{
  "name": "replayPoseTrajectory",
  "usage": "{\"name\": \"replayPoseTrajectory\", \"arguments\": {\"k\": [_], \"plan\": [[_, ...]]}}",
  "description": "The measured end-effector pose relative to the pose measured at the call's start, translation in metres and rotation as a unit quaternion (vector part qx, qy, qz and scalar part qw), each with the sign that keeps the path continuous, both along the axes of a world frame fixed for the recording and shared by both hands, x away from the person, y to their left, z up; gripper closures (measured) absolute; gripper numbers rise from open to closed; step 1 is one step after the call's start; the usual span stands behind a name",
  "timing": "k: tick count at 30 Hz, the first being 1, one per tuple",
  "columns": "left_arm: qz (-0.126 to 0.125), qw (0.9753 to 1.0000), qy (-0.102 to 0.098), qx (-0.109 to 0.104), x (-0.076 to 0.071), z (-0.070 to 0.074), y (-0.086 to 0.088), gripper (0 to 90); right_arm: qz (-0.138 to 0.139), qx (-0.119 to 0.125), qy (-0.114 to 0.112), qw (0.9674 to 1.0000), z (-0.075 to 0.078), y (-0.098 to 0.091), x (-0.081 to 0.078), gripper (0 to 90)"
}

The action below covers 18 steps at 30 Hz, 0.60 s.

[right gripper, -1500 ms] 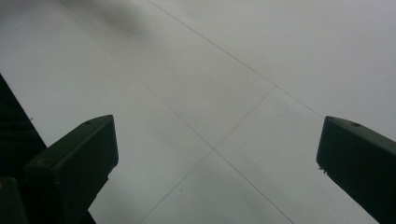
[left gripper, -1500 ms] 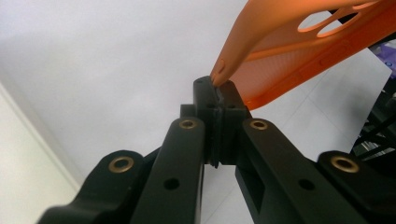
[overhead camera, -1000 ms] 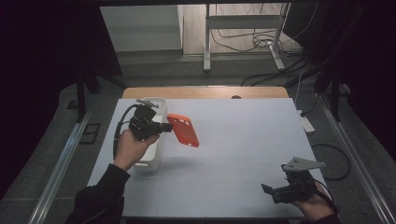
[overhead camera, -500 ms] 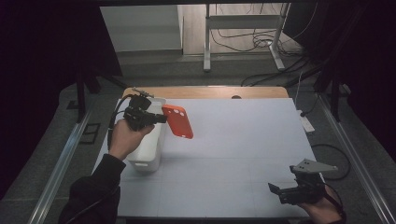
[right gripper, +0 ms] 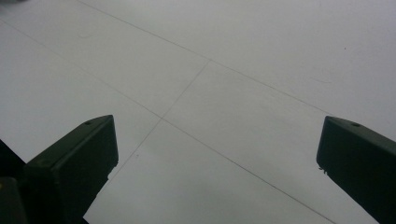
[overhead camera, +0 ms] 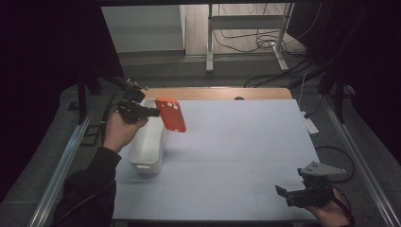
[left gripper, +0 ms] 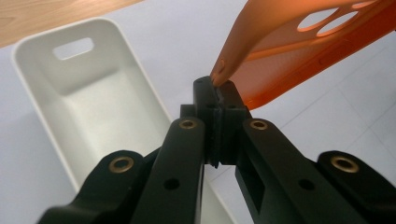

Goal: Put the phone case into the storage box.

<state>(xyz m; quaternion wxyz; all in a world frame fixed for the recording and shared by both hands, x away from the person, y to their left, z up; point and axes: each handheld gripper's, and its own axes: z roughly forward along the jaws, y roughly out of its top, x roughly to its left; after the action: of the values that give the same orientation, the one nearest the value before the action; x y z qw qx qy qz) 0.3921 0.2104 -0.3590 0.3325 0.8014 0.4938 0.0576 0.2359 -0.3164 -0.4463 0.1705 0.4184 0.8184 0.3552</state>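
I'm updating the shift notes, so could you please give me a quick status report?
Left tongs shut on orange rubbery phone case, held above white plastic bin. Right tongs open, empty, over white table. Nothing in the way.

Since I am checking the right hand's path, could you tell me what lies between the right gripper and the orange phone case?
Only bare white table, as the high view shows, lies between the right gripper and the orange phone case, which the left gripper holds.
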Motion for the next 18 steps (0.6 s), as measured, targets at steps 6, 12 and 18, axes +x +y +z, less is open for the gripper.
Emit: {"name": "replayPoseTrajectory", "arguments": {"k": [6,12,18], "plan": [[0.014,0.9999,0.006,0.008,0.009,0.002,0.011,89.0,-0.006,0.001,0.003,1.0000,0.000,-0.001,0.001,0.0],[0.024,0.9996,0.007,0.014,0.014,0.004,0.019,89.0,-0.008,-0.005,0.003,1.0000,0.000,0.000,0.001,0.0],[0.039,0.9991,0.006,0.014,0.017,0.006,0.030,89.0,-0.011,-0.015,0.007,0.9998,0.000,0.001,0.000,0.0]]}}
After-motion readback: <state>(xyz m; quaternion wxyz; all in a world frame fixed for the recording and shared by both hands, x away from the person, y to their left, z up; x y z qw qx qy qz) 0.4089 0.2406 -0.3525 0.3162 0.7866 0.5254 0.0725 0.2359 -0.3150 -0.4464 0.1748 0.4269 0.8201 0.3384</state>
